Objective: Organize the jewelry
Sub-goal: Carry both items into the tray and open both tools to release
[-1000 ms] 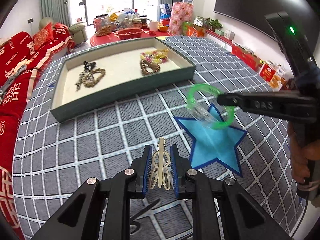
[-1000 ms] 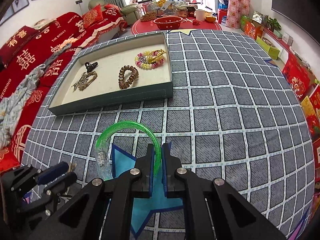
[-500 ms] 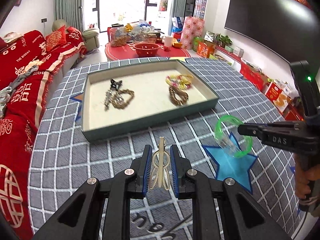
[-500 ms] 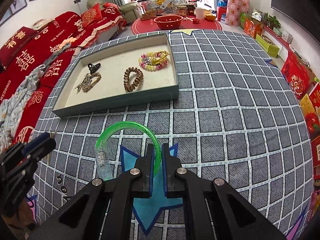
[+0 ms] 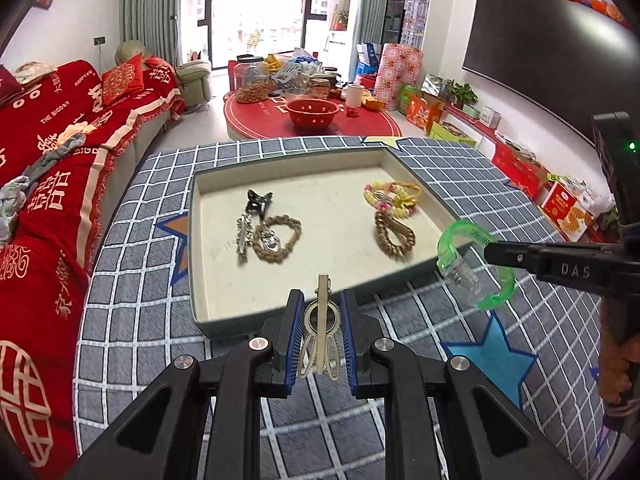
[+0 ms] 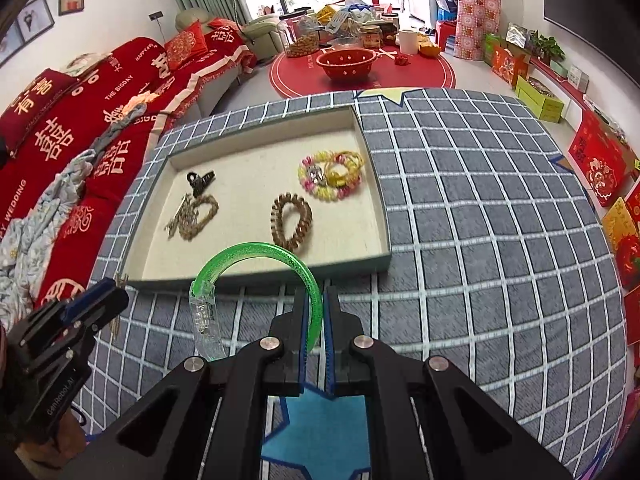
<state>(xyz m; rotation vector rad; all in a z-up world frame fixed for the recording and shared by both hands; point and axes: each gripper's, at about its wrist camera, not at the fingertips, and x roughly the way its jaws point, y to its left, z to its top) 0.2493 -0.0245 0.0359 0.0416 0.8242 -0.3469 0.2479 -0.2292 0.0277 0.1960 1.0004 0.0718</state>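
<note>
Two grippers, each clamped on one piece: left gripper (image 5: pixel 319 334) on a hairpin (image 5: pixel 320 336), right gripper (image 6: pixel 314 320) on a bangle (image 6: pixel 256 254); one tray (image 6: pixel 384 204).

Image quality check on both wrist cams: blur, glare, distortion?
Left wrist: strong fisheye bend and dark corner vignette; window blown out; hair clip in the left gripper sharp; green bangle slightly smeared. Right wrist: same barrel warp on the grid cloth; tray crisp; bangle's top arc soft; right gripper sharp. No harsh shadows.
</note>
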